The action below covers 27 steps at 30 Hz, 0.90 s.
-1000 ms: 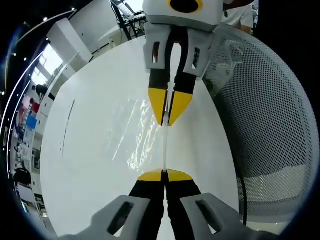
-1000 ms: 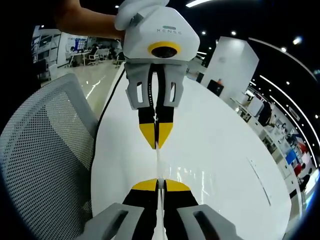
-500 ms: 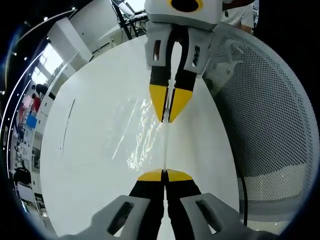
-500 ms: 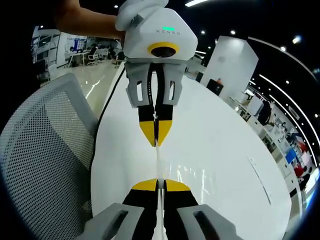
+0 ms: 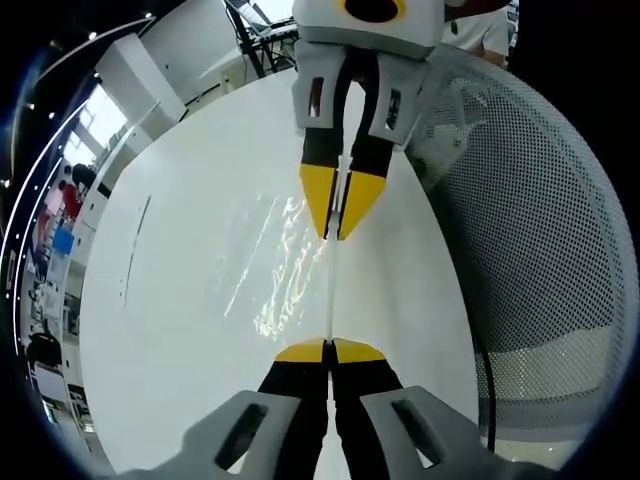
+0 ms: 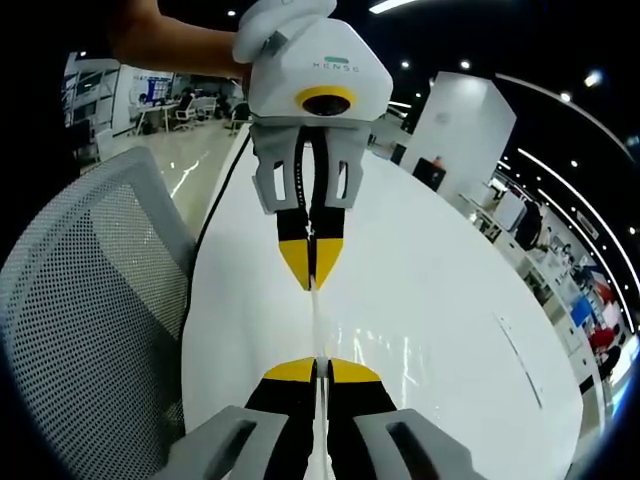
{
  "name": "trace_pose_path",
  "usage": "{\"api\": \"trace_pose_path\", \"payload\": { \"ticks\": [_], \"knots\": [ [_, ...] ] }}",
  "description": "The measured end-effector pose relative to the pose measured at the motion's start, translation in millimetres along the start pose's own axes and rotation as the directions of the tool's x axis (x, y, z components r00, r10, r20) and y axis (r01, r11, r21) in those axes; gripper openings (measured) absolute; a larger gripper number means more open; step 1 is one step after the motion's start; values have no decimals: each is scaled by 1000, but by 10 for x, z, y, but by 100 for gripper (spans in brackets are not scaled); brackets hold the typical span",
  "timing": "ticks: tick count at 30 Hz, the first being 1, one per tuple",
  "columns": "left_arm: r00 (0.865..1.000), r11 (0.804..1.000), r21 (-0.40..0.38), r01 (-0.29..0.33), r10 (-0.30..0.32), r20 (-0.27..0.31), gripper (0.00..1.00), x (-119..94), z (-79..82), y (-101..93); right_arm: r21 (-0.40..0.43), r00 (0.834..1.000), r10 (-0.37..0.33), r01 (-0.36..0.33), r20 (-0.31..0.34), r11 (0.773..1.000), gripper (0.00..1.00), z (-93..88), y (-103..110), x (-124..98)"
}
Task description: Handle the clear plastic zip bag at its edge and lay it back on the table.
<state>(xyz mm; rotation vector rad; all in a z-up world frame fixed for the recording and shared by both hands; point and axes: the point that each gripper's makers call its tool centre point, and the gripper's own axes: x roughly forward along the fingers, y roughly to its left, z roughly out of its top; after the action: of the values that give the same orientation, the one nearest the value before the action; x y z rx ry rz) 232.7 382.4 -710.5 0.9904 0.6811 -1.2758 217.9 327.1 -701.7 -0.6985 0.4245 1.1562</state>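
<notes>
Left gripper (image 5: pixel 329 351): seen at 6 o'clock in the left gripper view, its yellow-tipped jaws pressed together on the near end of the bag's edge. In the right gripper view it comes in from 12 o'clock (image 6: pixel 313 283), jaws likewise pinched on the edge.

Right gripper (image 6: pixel 316 370): at 6 o'clock in the right gripper view, jaws clenched on the other end of the same edge. In the left gripper view it hangs in from 12 o'clock (image 5: pixel 335 235), tips closed on the strip.

Bag (image 5: pixel 268 262): clear plastic, its edge stretched as a thin pale line between the two grippers; the sheet spreads toward 9 o'clock in the left gripper view, wrinkled and glinting against the table. Whether the sheet touches the tabletop cannot be told.

Table (image 5: pixel 170 300): white and glossy, under the bag.

Chair (image 5: pixel 530 230): grey mesh back, at 3 o'clock in the left gripper view, just beside the table's rim.

Hand (image 6: pixel 275 18): gloved in white, gripping the left gripper's body at 12 o'clock in the right gripper view.
</notes>
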Motion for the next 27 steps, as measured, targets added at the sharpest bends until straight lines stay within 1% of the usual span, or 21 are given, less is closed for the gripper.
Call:
{"api": "trace_pose_path", "payload": {
  "ticks": [27],
  "knots": [
    [1000,1000,-18,-8,8,-3,0,-7,-29,17,7,1000,-6,6,-3,1000,0,-34,-19,-26]
  ]
}}
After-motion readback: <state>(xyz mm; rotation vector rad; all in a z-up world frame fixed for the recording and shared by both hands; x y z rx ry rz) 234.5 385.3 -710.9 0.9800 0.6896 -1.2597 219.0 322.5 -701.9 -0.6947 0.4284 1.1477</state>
